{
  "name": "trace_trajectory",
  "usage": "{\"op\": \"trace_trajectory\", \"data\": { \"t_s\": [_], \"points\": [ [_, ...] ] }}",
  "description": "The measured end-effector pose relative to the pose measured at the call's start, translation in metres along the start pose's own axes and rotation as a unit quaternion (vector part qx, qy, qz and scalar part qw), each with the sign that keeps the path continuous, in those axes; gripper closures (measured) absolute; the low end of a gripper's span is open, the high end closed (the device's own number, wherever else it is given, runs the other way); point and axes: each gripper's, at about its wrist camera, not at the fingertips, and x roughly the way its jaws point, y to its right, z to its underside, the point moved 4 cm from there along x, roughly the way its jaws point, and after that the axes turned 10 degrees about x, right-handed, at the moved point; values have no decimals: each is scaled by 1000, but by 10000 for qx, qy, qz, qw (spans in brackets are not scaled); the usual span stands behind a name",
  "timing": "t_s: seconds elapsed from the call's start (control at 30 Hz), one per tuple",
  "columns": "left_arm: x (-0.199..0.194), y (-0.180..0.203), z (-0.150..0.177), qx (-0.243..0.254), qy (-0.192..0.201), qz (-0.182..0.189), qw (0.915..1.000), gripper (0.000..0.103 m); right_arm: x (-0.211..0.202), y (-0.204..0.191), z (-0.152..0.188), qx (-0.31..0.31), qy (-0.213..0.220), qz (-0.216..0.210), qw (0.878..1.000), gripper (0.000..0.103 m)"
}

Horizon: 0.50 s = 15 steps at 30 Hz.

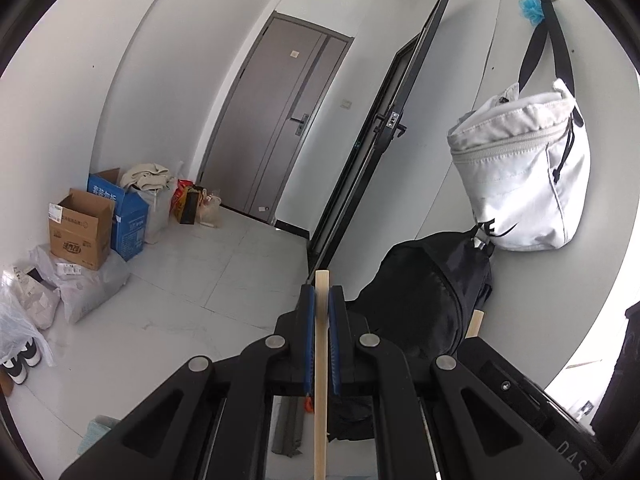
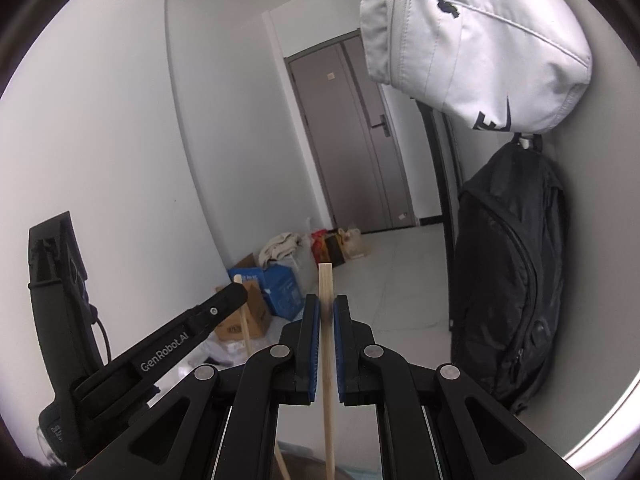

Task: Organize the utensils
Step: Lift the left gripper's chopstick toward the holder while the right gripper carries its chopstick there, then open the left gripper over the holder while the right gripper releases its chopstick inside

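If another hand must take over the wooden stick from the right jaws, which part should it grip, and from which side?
Probably the short free end of the wooden stick beyond the right gripper, approached from ahead: the stick is thin and straight, and the jaws cover its middle.

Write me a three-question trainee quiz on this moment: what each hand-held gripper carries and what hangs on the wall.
1. True or false: the left hand-held gripper is shut on a wooden stick.
2. What does the right hand-held gripper hold? A) a spoon B) a second wooden stick C) nothing
3. Fill in: on the wall, the white bag hangs ___ the black backpack.

Key: 1 true; 2 B; 3 above.
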Motion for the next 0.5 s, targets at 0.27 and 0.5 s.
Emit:
{"op": "trace_trajectory", "data": {
  "t_s": [0.27, 0.5],
  "points": [
    [-14, 7, 3, 178, 140, 106, 9997, 100, -3, 0, 20, -187, -169, -49, 9997, 97],
    [-25, 14, 3, 509, 86, 273, 9983, 100, -17, 1, 33, -149, -289, -107, 9994, 97]
  ]
}}
